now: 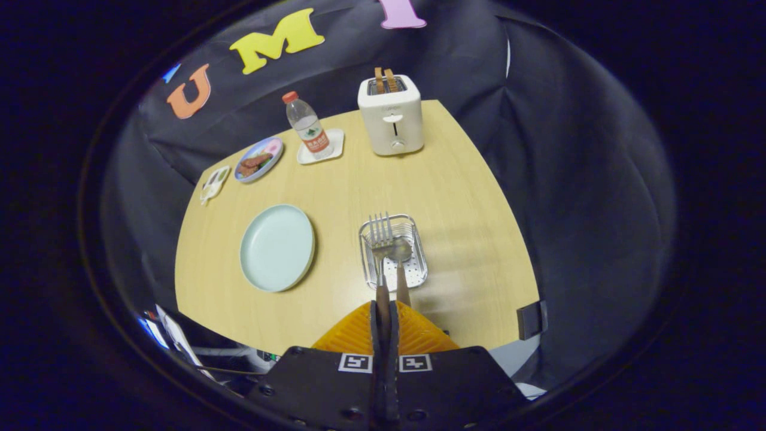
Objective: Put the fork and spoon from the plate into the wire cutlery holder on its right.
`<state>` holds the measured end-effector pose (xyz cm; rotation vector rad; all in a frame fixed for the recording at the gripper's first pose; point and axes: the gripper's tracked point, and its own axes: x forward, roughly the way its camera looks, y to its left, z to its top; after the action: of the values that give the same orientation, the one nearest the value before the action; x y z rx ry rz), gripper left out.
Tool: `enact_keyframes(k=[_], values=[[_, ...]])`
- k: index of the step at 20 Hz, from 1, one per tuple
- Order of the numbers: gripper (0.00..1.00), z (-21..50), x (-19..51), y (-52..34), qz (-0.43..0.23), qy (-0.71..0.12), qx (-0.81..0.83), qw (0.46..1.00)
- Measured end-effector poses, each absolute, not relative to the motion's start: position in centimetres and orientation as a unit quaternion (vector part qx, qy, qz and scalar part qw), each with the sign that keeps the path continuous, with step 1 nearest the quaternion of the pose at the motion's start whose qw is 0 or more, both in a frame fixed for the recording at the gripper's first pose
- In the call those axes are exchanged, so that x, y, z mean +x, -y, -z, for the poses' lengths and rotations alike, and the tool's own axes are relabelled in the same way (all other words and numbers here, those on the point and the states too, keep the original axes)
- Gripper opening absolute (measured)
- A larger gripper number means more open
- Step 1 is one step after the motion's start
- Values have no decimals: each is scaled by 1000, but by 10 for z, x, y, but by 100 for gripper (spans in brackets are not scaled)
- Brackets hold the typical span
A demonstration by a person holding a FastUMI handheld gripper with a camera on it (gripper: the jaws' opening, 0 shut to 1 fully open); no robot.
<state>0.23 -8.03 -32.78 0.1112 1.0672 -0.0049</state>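
Nearest the camera, the tongs (pixel 384 317) are pinched narrow on two wooden handles, fork (pixel 379 236) and spoon (pixel 400 250) held together, so both utensils are off the plate. Whether both fingers actually press the spoon handle can't be told; it sits just to the side of the fork's handle.

Just ahead of the fingers: fork and spoon run straight out along the finger line, heads pointing away, tines and bowl over the wire cutlery holder (pixel 416 272). Holder stands on the bench (pixel 467 197) directly beyond the fingertips. Utensil long axis lines up with the holder's long side. Whether the heads touch the holder floor or hang above it is unclear from this angle.

Plate (pixel 277 246) lies left of the holder, bare, well apart from the tongs.

Judgement: transport looks mostly done; what's left is lowering and letting go, with the heads already centred over the basket.

Farther back: small dish with food (pixel 258 158), water bottle (pixel 306 126) on a white coaster, toaster (pixel 391 115) at the far bench edge.
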Motion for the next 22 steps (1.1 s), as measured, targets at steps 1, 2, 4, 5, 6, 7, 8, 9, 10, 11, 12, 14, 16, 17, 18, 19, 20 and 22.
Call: enact_keyframes(k=[1, 2, 4, 5, 6, 7, 8, 9, 10, 11, 12, 14, 16, 17, 18, 19, 20, 22], values=[[2, 328, 4, 81, 6, -513, 53, 857], [1, 328, 3, 81, 10, -521, 54, 852], [6, 327, 4, 84, 21, -528, 53, 847], [6, 326, 6, 86, 26, -531, 55, 845], [6, 327, 5, 86, 28, -538, 57, 841], [6, 325, 8, 85, 30, -539, 61, 839], [6, 324, 12, 86, 34, -539, 60, 839], [6, 323, 15, 88, 39, -539, 58, 839], [6, 322, 18, 89, 43, -537, 56, 840], [6, 320, 19, 87, 42, -535, 55, 842], [6, 315, 20, 83, 36, -531, 55, 845], [13, 310, 27, 78, 24, -520, 47, 853], [13, 304, 33, 78, 24, -510, 38, 859], [14, 302, 35, 77, 23, -503, 36, 863], [15, 299, 38, 77, 25, -497, 33, 867], [16, 295, 40, 75, 22, -490, 33, 871], [20, 293, 40, 70, 16, -484, 30, 874], [34, 282, 42, 63, 2, -464, 22, 885]])
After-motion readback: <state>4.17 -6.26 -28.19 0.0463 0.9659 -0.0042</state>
